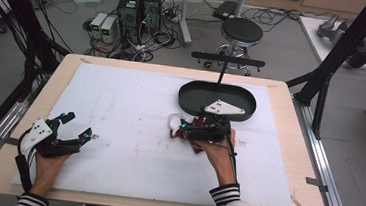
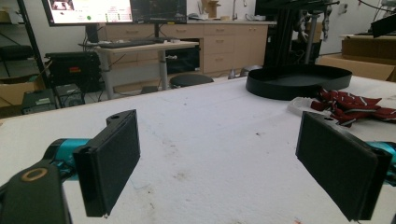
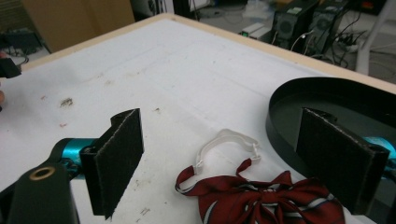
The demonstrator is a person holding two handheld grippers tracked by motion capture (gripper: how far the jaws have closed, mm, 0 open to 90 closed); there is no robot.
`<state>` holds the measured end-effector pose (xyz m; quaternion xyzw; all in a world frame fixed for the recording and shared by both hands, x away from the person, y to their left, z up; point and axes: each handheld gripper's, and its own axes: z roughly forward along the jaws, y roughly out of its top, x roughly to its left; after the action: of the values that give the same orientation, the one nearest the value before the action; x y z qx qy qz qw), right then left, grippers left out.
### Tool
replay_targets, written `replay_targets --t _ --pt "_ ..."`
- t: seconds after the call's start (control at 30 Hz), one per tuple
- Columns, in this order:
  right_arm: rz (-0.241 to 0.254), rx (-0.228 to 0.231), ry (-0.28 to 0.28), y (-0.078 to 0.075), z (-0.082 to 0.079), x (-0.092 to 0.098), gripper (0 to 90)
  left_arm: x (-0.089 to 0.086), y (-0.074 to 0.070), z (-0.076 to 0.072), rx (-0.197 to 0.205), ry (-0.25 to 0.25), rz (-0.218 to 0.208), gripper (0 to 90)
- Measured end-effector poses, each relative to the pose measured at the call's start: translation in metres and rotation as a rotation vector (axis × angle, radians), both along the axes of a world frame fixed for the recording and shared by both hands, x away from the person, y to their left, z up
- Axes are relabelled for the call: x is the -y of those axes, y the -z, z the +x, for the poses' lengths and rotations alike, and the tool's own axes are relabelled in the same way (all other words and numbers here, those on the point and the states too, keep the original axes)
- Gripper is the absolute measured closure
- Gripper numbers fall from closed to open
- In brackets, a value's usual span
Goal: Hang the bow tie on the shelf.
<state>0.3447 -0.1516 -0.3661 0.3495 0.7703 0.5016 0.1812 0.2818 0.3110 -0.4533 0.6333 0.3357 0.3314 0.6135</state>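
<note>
A dark red striped bow tie with a white elastic strap lies flat on the white board, just in front of a black oval tray. My right gripper hovers over the tie with its jaws wide apart and the pads clear of the cloth. My left gripper rests near the board's front left, open, with nothing between its pads. From there the tie and the tray show far off to the right.
The white foam board covers most of the wooden table. A thin black stand rises behind the tray. Beyond the table stand a black stool and computer towers. Black frame struts flank the right side.
</note>
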Motion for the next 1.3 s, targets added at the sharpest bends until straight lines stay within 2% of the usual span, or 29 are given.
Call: replay_targets --t 0.07,0.13,0.23,0.47,0.63,0.9,1.0,1.03,1.07,1.1,1.13,1.17,1.2,1.3 --pt "-0.022 -0.011 -0.011 -0.001 0.004 -0.005 16.2 0.000 0.000 0.000 0.000 0.001 0.001 14.0" --pt "-0.024 -0.016 -0.013 -0.001 0.006 -0.008 17.2 0.000 0.000 0.000 -0.001 0.001 0.001 14.1" --pt "-0.047 -0.061 -0.044 0.003 0.014 -0.016 21.6 0.000 0.000 0.000 0.000 0.001 0.000 14.1" --pt "-0.098 -0.138 -0.078 0.011 0.027 -0.029 22.3 -0.001 0.000 0.000 -0.005 0.000 -0.002 14.0" --pt "-0.125 -0.147 -0.095 0.013 0.033 -0.037 23.5 -0.001 0.000 0.001 -0.009 0.002 -0.005 14.1" --pt "-0.217 -0.205 -0.125 0.014 0.048 -0.055 25.4 -0.001 0.000 0.001 -0.011 0.003 -0.007 14.1" --pt "-0.231 -0.219 -0.131 0.013 0.052 -0.058 26.0 -0.001 0.000 0.001 -0.012 0.004 -0.006 14.1" --pt "-0.243 -0.237 -0.131 0.013 0.056 -0.061 27.0 -0.001 0.000 0.001 -0.010 0.004 -0.006 14.0" --pt "-0.243 -0.237 -0.131 0.013 0.056 -0.061 27.0 -0.001 0.000 0.001 -0.010 0.004 -0.006 14.0" --pt "-0.260 -0.261 -0.128 0.014 0.059 -0.063 27.9 -0.001 0.000 0.001 -0.010 0.005 -0.006 14.1" --pt "-0.260 -0.261 -0.128 0.014 0.059 -0.063 27.9 -0.001 0.000 0.001 -0.009 0.005 -0.006 14.1" --pt "-0.285 -0.280 -0.131 0.015 0.061 -0.066 30.0 -0.001 0.000 0.001 -0.009 0.005 -0.007 14.1" --pt "-0.285 -0.280 -0.131 0.015 0.061 -0.066 30.0 -0.001 0.000 0.001 -0.008 0.005 -0.007 14.1" --pt "-0.328 -0.305 -0.139 0.019 0.063 -0.070 34.2 -0.001 0.000 0.001 -0.006 0.005 -0.006 14.1"
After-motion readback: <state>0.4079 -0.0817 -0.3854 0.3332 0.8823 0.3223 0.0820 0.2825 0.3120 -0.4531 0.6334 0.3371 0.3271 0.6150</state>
